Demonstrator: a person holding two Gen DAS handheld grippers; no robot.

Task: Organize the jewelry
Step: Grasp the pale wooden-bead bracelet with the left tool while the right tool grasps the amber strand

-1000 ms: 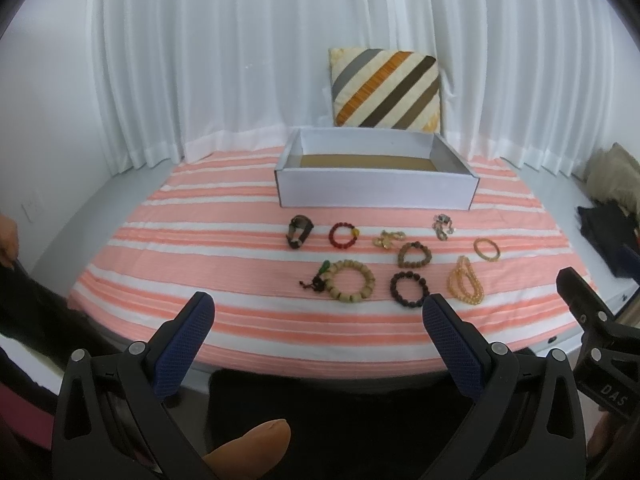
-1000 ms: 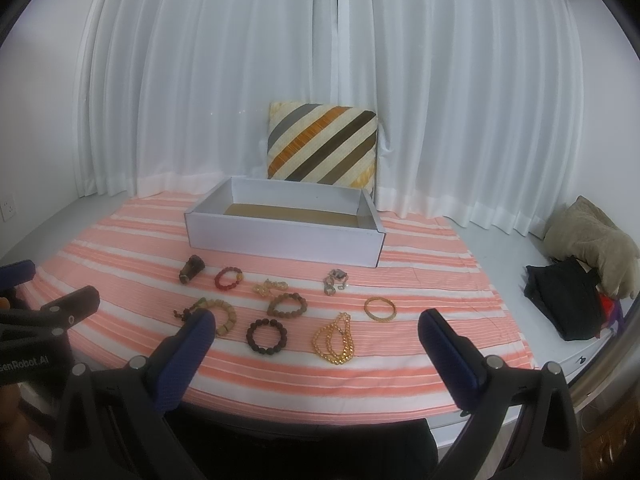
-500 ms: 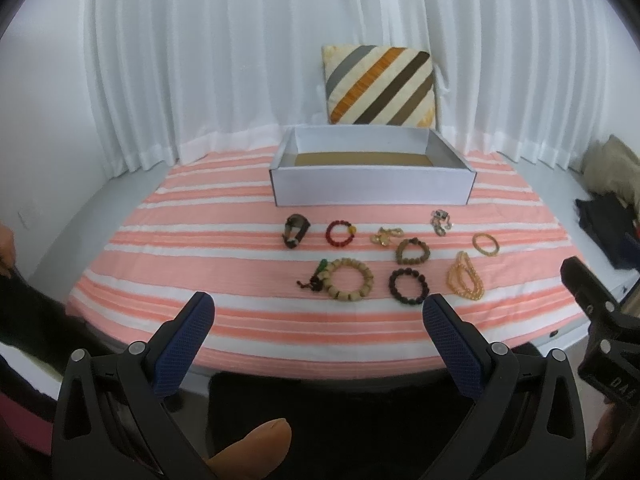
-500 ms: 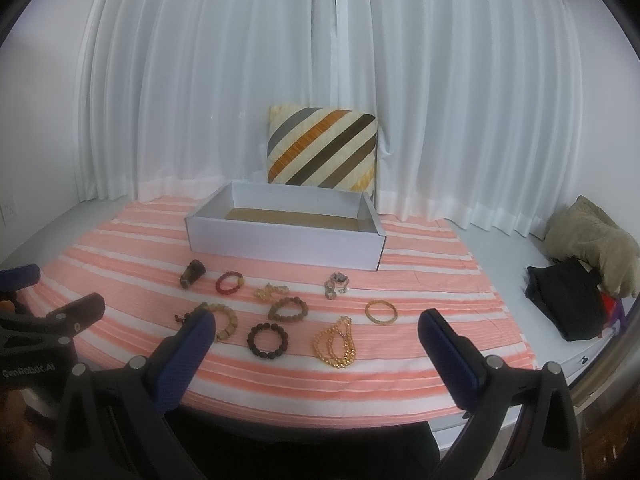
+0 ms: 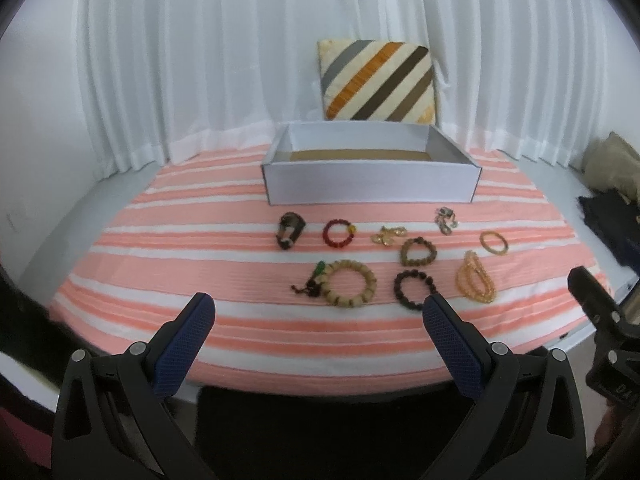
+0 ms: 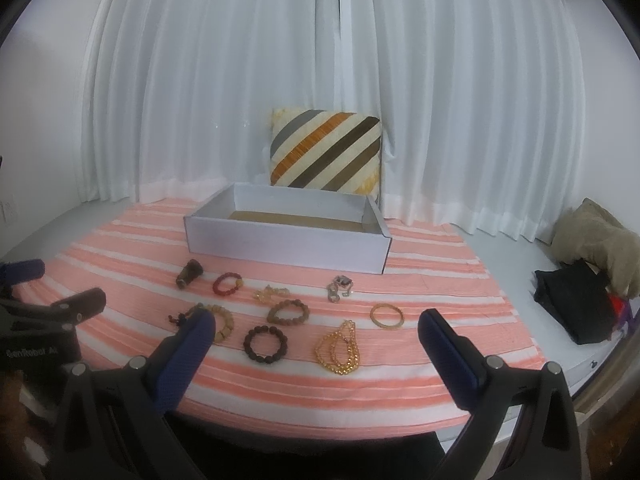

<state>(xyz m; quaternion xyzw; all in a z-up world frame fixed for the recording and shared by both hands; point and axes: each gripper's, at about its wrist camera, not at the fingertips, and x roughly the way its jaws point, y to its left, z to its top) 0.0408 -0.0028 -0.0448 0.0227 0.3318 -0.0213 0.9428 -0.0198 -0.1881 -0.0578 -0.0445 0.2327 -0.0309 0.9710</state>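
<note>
From my feed the striped cloth [image 5: 200,256] lay bare at 9 o'clock, open for approach. At 12 the white box [image 5: 370,184] walled the way, open-topped. Bracelets [image 5: 352,283] were packed close, with narrow gaps between them.

The striped cloth [image 5: 200,264] looks like soft, matt woven fabric. The box [image 5: 370,184] is smooth matt white card with a brown cardboard floor. The pale bead bracelet [image 5: 351,283] at the dark bead bracelet's [image 5: 414,288] nine o'clock looks like matt wood; the amber strand [image 5: 475,278] is glossy. The left claw [image 5: 318,330] has black matt plastic arms and textured blue pads [image 5: 188,340]. The curtains [image 6: 200,100] are sheer cloth.
</note>
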